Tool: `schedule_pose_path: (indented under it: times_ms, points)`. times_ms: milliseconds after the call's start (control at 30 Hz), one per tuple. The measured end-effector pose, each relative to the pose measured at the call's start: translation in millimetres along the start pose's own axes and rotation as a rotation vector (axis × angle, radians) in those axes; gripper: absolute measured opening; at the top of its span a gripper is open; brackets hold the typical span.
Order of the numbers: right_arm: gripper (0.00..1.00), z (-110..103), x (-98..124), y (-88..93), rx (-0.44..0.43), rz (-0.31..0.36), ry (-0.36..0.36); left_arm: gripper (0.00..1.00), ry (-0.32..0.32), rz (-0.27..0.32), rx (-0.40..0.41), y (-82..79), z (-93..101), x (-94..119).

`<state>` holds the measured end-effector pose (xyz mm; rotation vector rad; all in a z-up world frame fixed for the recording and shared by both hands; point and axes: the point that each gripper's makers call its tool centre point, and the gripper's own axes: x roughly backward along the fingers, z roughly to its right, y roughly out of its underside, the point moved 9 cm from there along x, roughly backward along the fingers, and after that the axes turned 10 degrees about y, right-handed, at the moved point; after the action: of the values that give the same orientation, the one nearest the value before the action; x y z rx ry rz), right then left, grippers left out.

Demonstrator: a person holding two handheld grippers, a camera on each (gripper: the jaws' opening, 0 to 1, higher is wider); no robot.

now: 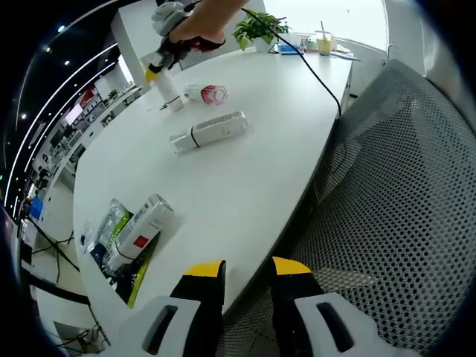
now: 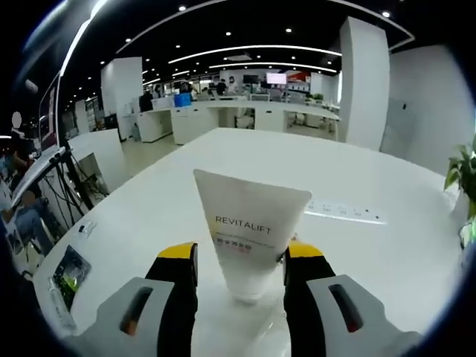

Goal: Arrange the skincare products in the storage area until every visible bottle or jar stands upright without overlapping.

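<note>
A white tube (image 2: 249, 230) printed REVITALIFT stands cap-down on the white table (image 2: 387, 268), and my right gripper (image 2: 242, 264) is shut on its lower part. In the left gripper view the same tube (image 1: 168, 91) stands at the far end of the table (image 1: 245, 186), with a person's hand and the right gripper (image 1: 158, 68) over it. Beside it a small clear bottle with a red end (image 1: 207, 93) lies on its side. A long clear bottle (image 1: 210, 132) lies flat nearer. My left gripper (image 1: 248, 271) is open over the table's near edge, holding nothing.
Boxed products and packets (image 1: 134, 234) lie stacked near the table's left edge. A mesh chair back (image 1: 401, 201) stands close on the right. A potted plant (image 1: 256, 30) and a cable (image 1: 316, 71) are at the far end. A power strip (image 2: 346, 212) lies beyond the tube.
</note>
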<state>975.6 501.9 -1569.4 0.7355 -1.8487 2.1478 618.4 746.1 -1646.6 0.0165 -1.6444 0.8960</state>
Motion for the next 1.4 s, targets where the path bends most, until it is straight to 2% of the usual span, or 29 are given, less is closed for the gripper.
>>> schedule_pose_path:
  times_ms: [100,300,400,467,533,667,733,967,1100,1200,1300,1400]
  points:
    - [0.49,-0.4,0.3,4.6,0.005,-0.012,-0.001,0.24,-0.001,0.000,0.000,0.0,-0.1,0.1]
    - [0.59,4.9,6.5,33.7,0.002,-0.076,0.039,0.24,-0.003,0.000,-0.001,-0.1,-0.5,0.2]
    - [0.64,9.4,10.2,52.6,0.008,-0.151,0.062,0.24,-0.004,0.001,-0.002,-0.1,-0.5,0.5]
    - [0.70,9.1,14.6,68.4,-0.033,-0.222,0.062,0.24,-0.004,0.001,-0.002,0.1,-0.6,0.2]
    - [0.72,13.3,17.1,83.7,-0.040,-0.261,0.085,0.24,-0.005,0.002,-0.003,-0.2,-0.7,0.8]
    - [0.67,13.5,25.9,105.7,-0.042,-0.297,0.088,0.24,-0.007,0.000,-0.003,-0.1,-0.9,0.8]
    - [0.61,12.5,29.9,112.5,-0.043,-0.307,0.081,0.24,-0.008,0.000,-0.003,-0.1,-1.0,0.8]
    - [0.53,6.3,41.1,126.5,-0.081,-0.344,0.082,0.24,-0.010,-0.002,-0.004,0.0,-1.1,0.9]
    - [0.50,-3.5,53.4,127.7,-0.072,-0.343,0.090,0.24,-0.012,-0.004,-0.004,0.1,-1.6,0.7]
    - [0.46,2.6,48.3,127.6,-0.049,-0.335,0.095,0.24,-0.013,-0.005,-0.003,0.3,-1.8,0.6]
    - [0.34,10.9,45.6,130.9,-0.021,-0.345,0.104,0.24,-0.015,-0.006,-0.002,0.4,-1.8,0.8]
    - [0.32,11.0,48.8,131.7,-0.028,-0.336,0.105,0.24,-0.018,-0.005,-0.002,0.2,-1.9,1.1]
